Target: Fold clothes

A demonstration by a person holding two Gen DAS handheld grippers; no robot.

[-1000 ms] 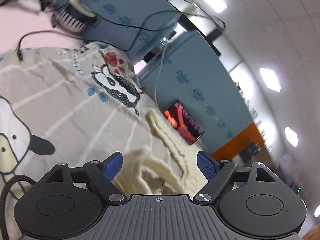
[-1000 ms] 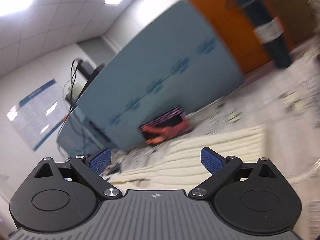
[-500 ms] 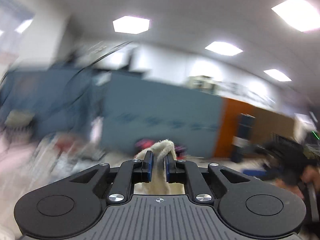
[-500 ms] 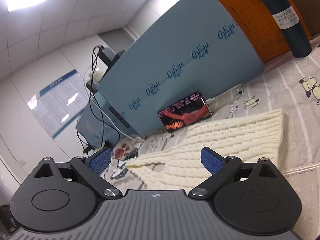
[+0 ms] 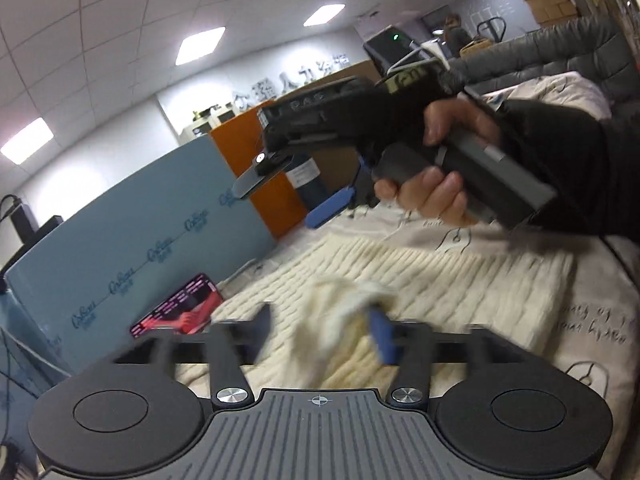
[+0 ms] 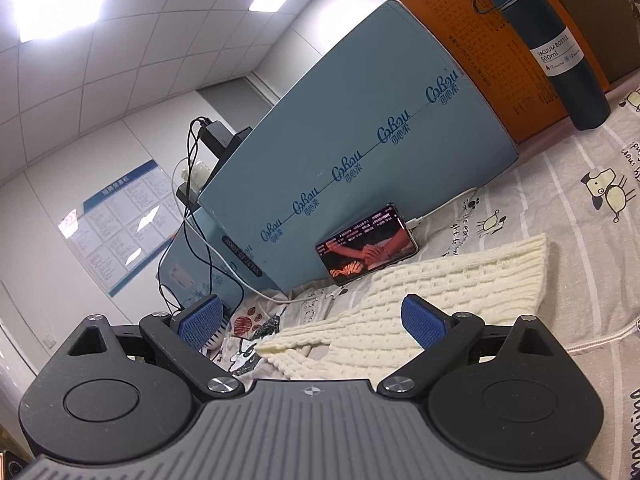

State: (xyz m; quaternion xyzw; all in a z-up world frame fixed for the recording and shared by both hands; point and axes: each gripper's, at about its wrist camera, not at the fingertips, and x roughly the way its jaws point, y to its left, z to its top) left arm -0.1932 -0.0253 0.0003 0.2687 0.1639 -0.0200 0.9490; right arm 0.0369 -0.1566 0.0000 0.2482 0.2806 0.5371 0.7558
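The left gripper (image 5: 320, 332), jaws apart and blurred, sits over a bunched sweater (image 5: 420, 280) fold at lower centre; right gripper (image 6: 312, 320) is open, empty.

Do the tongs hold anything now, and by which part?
Nothing is gripped. Both the right tongs and the left tongs stand open; a bunched part of the cream sweater lies loose, blurred, between the left ones.
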